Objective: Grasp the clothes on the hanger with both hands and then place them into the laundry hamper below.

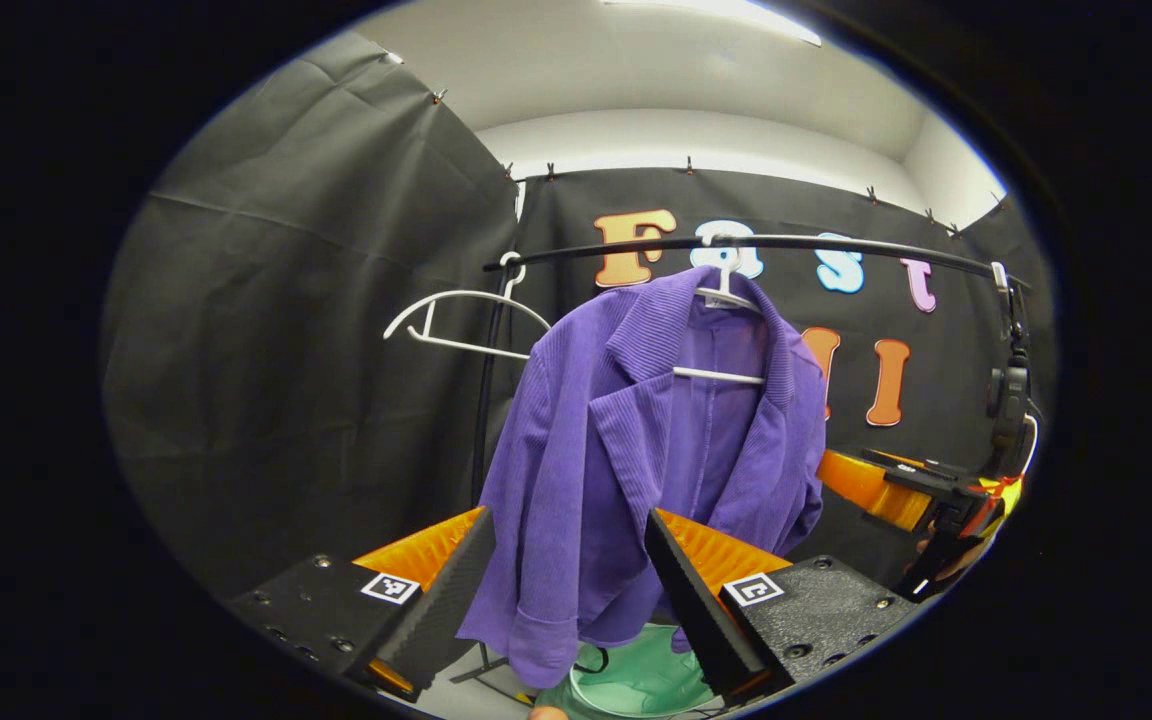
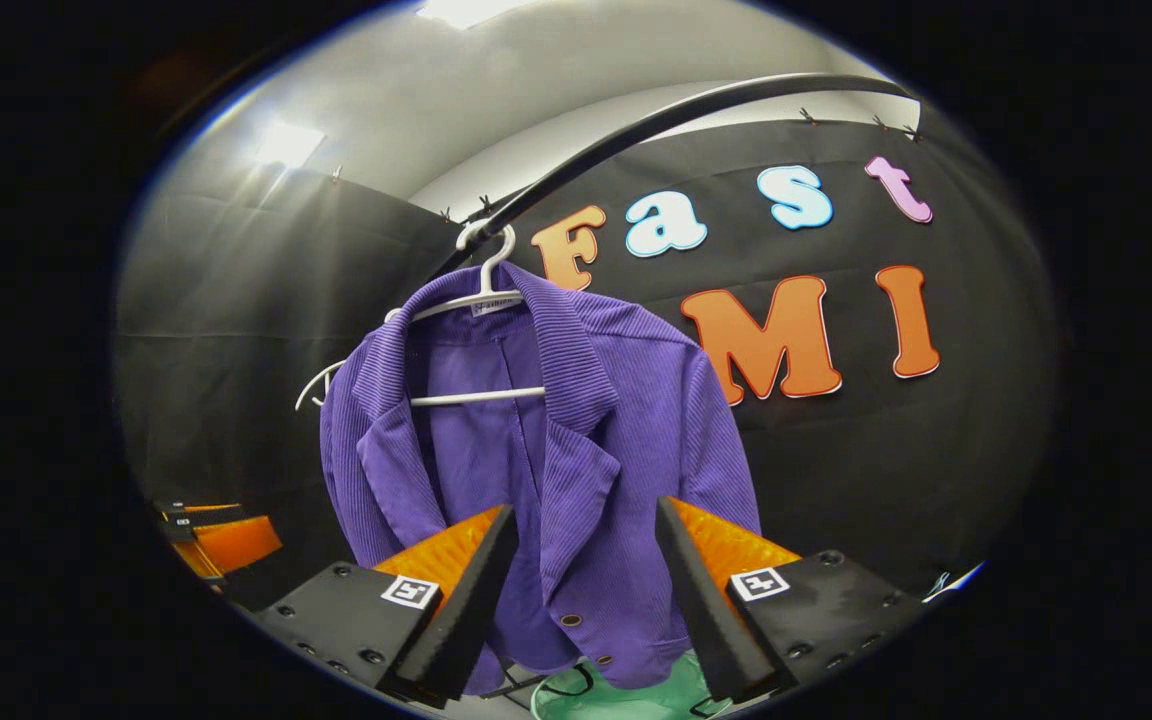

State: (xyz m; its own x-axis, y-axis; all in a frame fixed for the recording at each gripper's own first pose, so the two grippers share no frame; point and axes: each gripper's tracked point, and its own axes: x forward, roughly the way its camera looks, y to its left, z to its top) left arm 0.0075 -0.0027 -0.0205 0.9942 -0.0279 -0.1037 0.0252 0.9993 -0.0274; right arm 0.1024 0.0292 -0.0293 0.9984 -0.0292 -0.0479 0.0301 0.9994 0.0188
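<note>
Both tongs are spread wide and hold nothing. The left tongs [image 1: 564,590] frame the lower hem of the jacket [image 1: 636,450], its cloth hanging between the fingers without touching them; the right tongs [image 2: 581,590] sit just short of the jacket's buttoned front. The jacket is purple, ribbed, with a wide collar and lapels, hanging open on a white hanger [image 1: 726,300] hooked to the black rail [image 1: 756,243]. An empty hanger [image 1: 456,320] hangs near the rail's left end. Directly below the hem sits the green hamper [image 1: 636,680], open-topped. Black cloth walls close in behind and beside the rail.
</note>
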